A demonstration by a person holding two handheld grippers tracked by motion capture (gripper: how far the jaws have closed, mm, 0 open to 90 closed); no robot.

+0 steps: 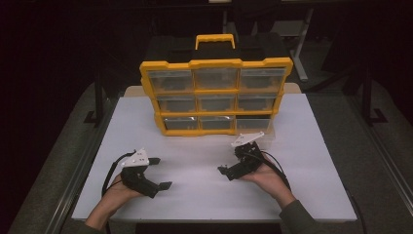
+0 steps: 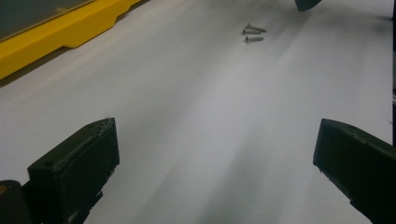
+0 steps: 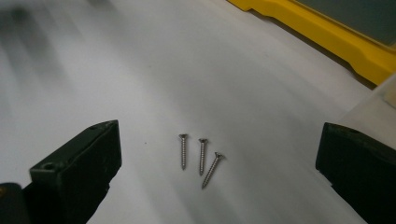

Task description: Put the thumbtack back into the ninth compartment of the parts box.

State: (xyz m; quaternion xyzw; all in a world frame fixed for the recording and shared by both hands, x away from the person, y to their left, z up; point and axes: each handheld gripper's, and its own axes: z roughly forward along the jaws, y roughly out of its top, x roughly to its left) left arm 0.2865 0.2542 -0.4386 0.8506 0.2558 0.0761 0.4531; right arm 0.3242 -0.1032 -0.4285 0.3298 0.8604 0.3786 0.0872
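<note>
The yellow plastic drawer cabinet (image 1: 215, 95) stood at twelve o'clock on the white table (image 1: 302, 195). Your left gripper (image 1: 158, 173) and right gripper (image 3: 219, 172) both gaped wide. Three small steel screws (image 3: 200, 156) lay between the right jaws, toward twelve; you'd best have lowered squarely over one.

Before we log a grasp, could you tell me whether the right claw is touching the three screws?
Apart. The right gripper view shows the right claw open, with bare table between its jaws and the screws.
</note>
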